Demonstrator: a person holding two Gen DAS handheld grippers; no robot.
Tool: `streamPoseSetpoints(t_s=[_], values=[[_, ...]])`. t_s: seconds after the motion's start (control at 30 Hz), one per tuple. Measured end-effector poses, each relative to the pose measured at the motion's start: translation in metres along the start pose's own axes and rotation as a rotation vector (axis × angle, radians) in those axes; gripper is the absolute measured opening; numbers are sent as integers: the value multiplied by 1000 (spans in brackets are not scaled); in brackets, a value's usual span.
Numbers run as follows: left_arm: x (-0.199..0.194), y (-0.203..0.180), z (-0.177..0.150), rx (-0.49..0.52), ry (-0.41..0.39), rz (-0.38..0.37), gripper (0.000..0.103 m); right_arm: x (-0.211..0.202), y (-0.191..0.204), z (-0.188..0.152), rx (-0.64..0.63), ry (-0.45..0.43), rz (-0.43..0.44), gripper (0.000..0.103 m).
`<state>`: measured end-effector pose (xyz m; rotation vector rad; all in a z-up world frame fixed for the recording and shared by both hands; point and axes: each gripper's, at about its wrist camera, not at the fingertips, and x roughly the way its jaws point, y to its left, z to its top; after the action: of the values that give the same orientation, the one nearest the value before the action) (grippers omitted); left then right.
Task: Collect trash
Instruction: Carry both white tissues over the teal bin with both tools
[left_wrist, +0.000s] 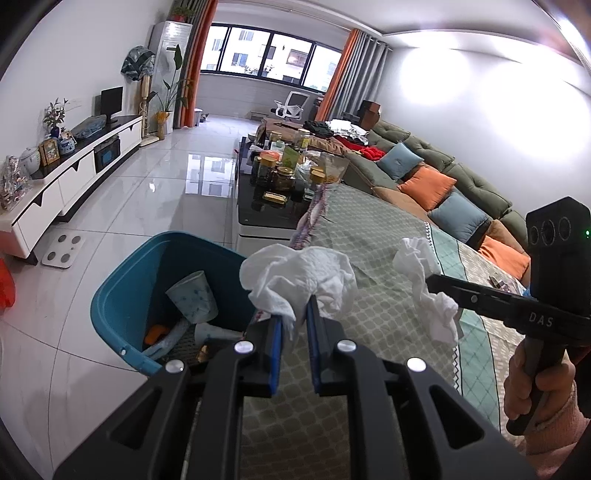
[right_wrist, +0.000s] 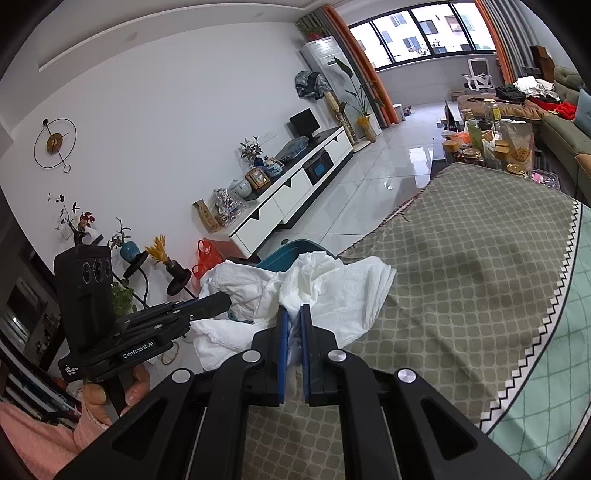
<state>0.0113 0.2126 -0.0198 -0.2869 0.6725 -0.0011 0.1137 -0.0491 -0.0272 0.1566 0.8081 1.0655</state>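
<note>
In the left wrist view my left gripper (left_wrist: 295, 311) is shut on a crumpled white tissue (left_wrist: 299, 273), held over the table's edge just right of a blue bin (left_wrist: 110, 291) on the floor. In the bin lie a paper cup (left_wrist: 194, 297) and other scraps. My right gripper (left_wrist: 433, 281) comes in from the right, shut on a second white tissue (left_wrist: 428, 291) above the tablecloth. In the right wrist view the right gripper (right_wrist: 294, 311) pinches its tissue (right_wrist: 343, 288). The left gripper (right_wrist: 223, 301) and its tissue (right_wrist: 236, 284) are to its left. Only the bin's rim (right_wrist: 291, 246) shows behind them.
A checked green-grey cloth (left_wrist: 388, 236) covers the table under both grippers. Beyond it stands a dark coffee table (left_wrist: 266, 206) crowded with jars, with a sofa and cushions (left_wrist: 428, 181) on the right. A white TV cabinet (left_wrist: 74, 181), a floor scale (left_wrist: 63, 249) and a red bag (right_wrist: 207, 254) line the left.
</note>
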Motion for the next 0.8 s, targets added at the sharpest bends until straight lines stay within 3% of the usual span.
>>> streamPoseSetpoints(t_s=[0.8], values=[[-8, 22, 3, -44, -16, 64, 14, 24, 19, 9, -43, 38, 24, 7]])
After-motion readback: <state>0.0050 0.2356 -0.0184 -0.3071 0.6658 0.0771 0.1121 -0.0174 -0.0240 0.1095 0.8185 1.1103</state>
